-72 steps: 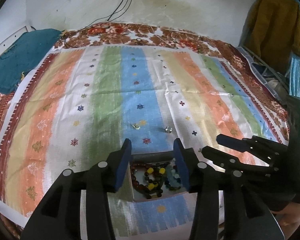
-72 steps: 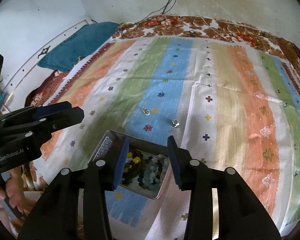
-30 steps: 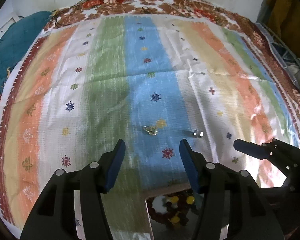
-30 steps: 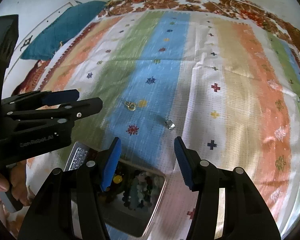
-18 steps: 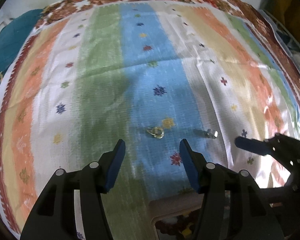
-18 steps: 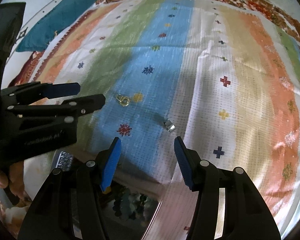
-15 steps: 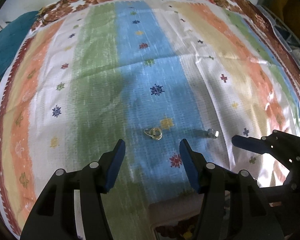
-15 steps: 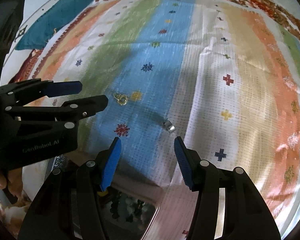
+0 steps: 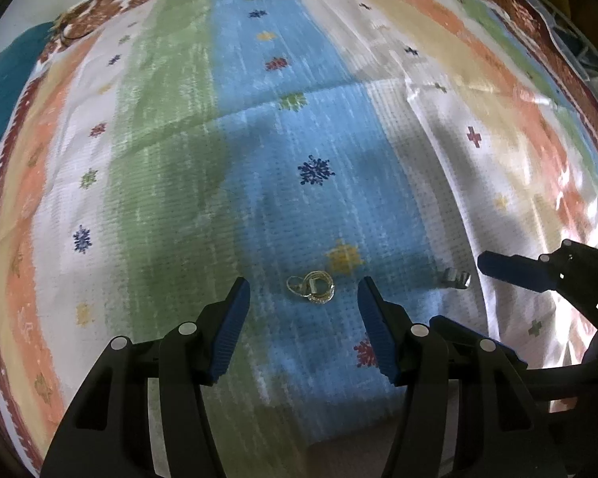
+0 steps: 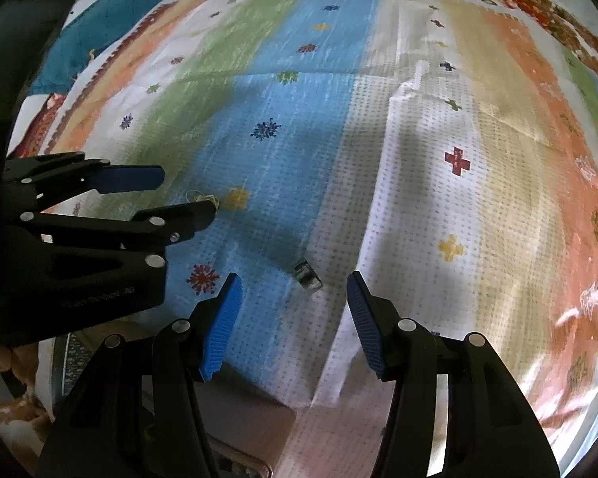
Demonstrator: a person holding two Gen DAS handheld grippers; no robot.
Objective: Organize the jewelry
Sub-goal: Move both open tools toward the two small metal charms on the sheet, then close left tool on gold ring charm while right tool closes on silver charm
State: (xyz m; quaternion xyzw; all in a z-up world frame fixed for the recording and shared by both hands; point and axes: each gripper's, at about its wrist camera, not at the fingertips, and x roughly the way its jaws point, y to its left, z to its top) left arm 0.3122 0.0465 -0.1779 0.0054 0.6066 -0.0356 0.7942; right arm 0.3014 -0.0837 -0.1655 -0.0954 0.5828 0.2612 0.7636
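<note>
Jewelry pieces lying loose on the striped bedspread (image 9: 171, 183), both tongs now closing in on them.

Left tongs (image 9: 303, 302) are hanging open, empty, straddling the gold ring cluster (image 9: 313, 286) on the blue stripe. Right tongs (image 10: 293, 298) are likewise open and empty over the small silver piece (image 10: 307, 275) at the blue-white border. Since a second ago both have been dropping lower and forward; the bead-filled box is slipping almost out of view behind them. Pickup looks imminent, nothing gripped yet.

Both wrist views low, facing down-forward — share striped cloth (image 9: 259, 199).
</note>
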